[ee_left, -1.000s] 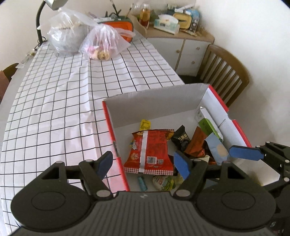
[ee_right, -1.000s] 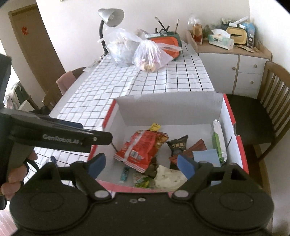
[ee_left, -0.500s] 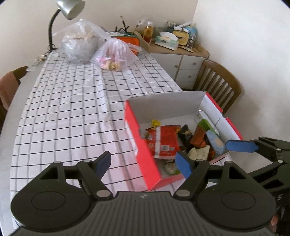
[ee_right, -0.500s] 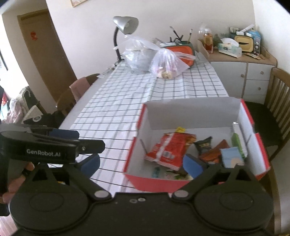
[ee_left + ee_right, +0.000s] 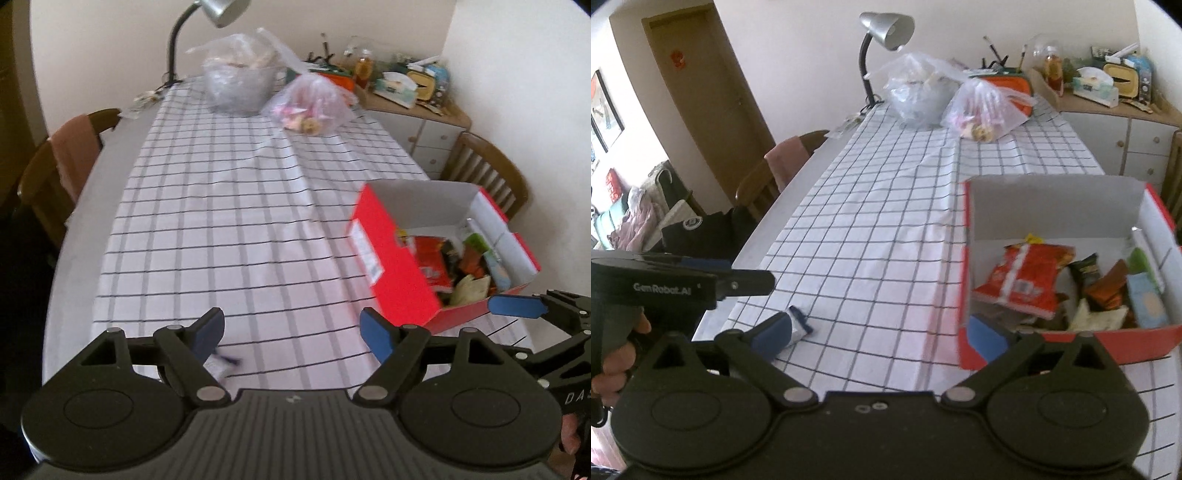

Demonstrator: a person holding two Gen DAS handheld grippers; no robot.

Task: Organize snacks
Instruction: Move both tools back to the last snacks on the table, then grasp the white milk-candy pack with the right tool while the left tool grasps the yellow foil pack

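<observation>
A: What do I have on the surface [image 5: 229, 206]?

B: One red box [image 5: 1067, 347], open at the top, near the right edge of the checked cloth [image 5: 886, 229]. The snacks are inside it: one big red bag [image 5: 1025, 280], one dark packet [image 5: 1086, 269], one brown packet [image 5: 1108, 286], one pale blue packet [image 5: 1148, 304], one green one [image 5: 1139, 258] at the far right wall and a whitish one [image 5: 1097, 319] at the front. More lies under them, too jumbled to count.

A: Anything outside the box?

B: One small white and blue packet [image 5: 798, 326] on the cloth, at my left gripper's [image 5: 291, 330] left finger [image 5: 208, 332] in the left view, blurred there. Whether it touches, I cannot tell.

A: My fingers?

B: The left pair is spread, nothing between but cloth. My right gripper [image 5: 882, 334] is spreading its fingers, also empty; its right finger [image 5: 988, 338] sits before the box's near left corner.

A: Farther back?

B: Two clear plastic bags [image 5: 986, 110] side by side at the far end, one lamp [image 5: 882, 37] behind them. Two wooden chairs [image 5: 487, 173], one on each side.
</observation>
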